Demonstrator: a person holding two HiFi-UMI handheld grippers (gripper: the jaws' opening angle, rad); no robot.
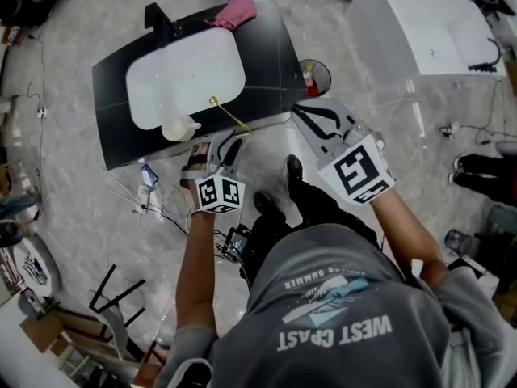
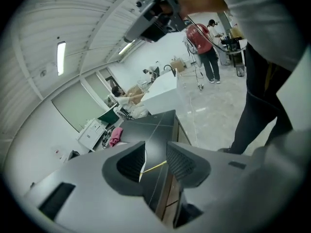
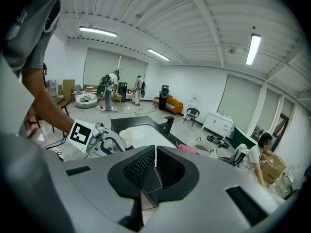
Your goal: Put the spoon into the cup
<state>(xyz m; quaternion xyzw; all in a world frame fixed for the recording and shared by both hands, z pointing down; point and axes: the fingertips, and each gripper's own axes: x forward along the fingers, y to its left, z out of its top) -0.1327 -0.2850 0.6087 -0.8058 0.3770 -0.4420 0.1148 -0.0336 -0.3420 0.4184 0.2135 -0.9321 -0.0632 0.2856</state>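
Left gripper: left gripper (image 1: 212,153) hung just off the worktop's front edge, below the cup. Its jaws were spread with nothing pinched, and only the spoon handle showed through the gap, further off (image 2: 156,152).
Right gripper: right gripper (image 1: 305,113) sat at the worktop's front right corner. Its 2 jaws were pressed together and empty (image 3: 155,165).
Spoon: thin gold metal spoon (image 1: 229,114) lay flat on the worktop. Its bowl end was at the rim of the white panel and its handle ran toward the front edge. It was not in the cup and neither gripper touched it.
Cup: small cream cup (image 1: 176,128) stood upright at the front rim of the white panel. It was near the spoon but apart from it, and was also visible from the right gripper view (image 3: 126,139).
Worktop: black rectangular worktop (image 1: 271,51) carried a white rounded panel (image 1: 186,75) in its middle.
Other: crumpled pink cloth (image 1: 236,11) lay at the far edge of the worktop, well apart from the cup.
Person: grey-shirted person (image 1: 339,322) stood over the pale marble floor (image 1: 65,120), 1 gripper in each hand.
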